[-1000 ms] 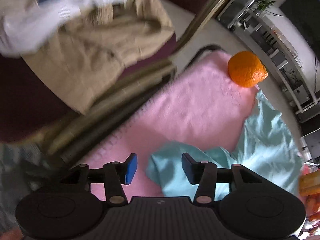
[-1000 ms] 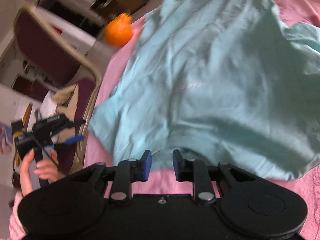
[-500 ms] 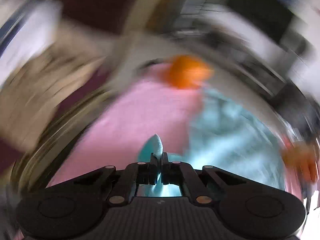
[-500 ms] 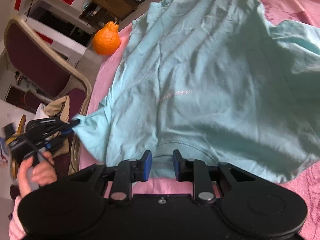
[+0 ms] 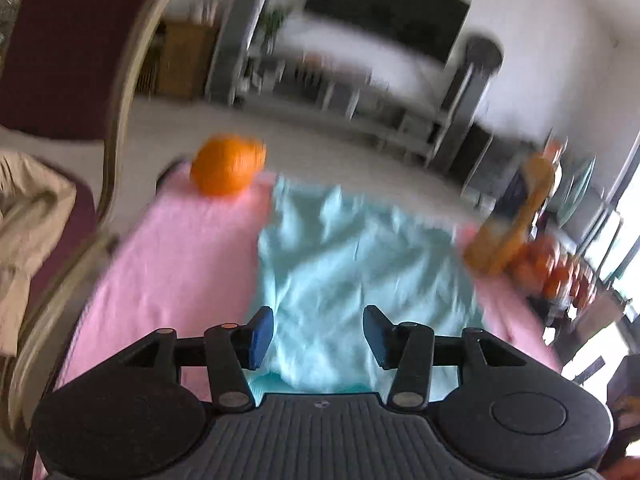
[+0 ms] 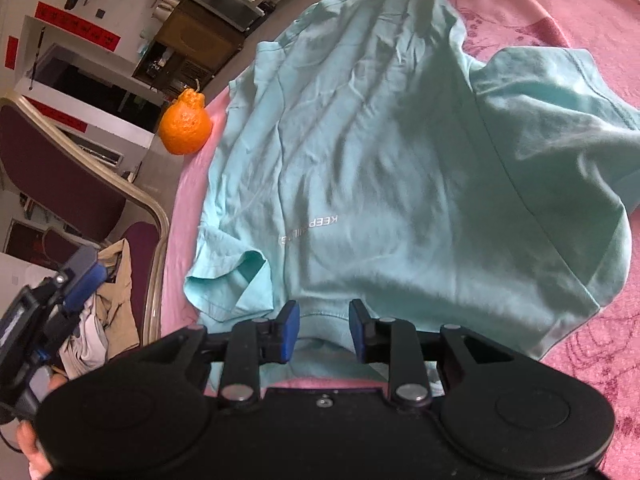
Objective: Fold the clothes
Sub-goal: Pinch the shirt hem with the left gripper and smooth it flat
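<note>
Pink blanket (image 6: 560,20) under teal T-shirt (image 6: 380,160) reading "KEEP"; both grippers' fingers apart, empty.

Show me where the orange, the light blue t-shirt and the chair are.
orange (image 6: 185,125): right wrist view, middle of the fruit.
light blue t-shirt (image 6: 380,168): right wrist view, chest panel.
chair (image 6: 60,176): right wrist view, maroon backrest.

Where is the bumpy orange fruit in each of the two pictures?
Left wrist view: the orange sits upper left of centre, on the pink cloth's far edge, just left of the light blue T-shirt.
Right wrist view: the orange sits at the left, above the middle, at the cloth's edge.
Shared landmark: the maroon chair.
</note>
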`<state>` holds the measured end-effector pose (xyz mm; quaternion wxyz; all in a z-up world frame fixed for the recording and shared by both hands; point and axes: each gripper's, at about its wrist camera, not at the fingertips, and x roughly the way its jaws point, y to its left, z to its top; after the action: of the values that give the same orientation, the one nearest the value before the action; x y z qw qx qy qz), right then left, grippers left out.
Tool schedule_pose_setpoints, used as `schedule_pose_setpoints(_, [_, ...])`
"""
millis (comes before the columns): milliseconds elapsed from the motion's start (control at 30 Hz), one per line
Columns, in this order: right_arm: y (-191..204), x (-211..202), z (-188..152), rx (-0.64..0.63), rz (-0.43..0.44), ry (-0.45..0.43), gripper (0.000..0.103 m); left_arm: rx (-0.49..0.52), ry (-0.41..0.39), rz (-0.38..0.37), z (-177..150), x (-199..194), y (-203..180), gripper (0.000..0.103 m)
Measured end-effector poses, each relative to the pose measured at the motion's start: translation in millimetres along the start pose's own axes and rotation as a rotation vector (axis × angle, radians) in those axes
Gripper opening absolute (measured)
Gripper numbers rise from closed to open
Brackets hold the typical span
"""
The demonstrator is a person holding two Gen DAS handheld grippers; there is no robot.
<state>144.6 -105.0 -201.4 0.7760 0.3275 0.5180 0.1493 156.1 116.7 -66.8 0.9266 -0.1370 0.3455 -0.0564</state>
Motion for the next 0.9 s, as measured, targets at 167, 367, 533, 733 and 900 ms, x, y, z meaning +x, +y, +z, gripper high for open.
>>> schedule_pose_setpoints(167, [-0.1,1.3,-0.7,0.005,0.0,0.006,0.028,-0.097,0.192,0.055,-11.4,35.0,7.2,0.049])
schedule_pose_setpoints(367, [-1.0,2.0,-1.2,0.006,0.0,0.008,0.029,-0.23,0.222,0.168,-3.9,58.9,41.4,0.048])
schedule_pose_setpoints(533, [0.8,3.4,-1.3,-0.005,-0.001,0.011,0.029,-0.086,0.239,0.204,-6.3,71.6,21.9,0.035])
schedule_pose_setpoints(733, [1.5,4.5,-0.9,-0.009,-0.001,0.014,0.029,0.044,0.243,0.288,0.1,78.8,21.2,0.001])
schedule_pose_setpoints(900, [2.0,6.9,-1.3,-0.003,0.012,0.027,0.029,0.205,0.17,0.398,33.2,71.8,29.2,0.001])
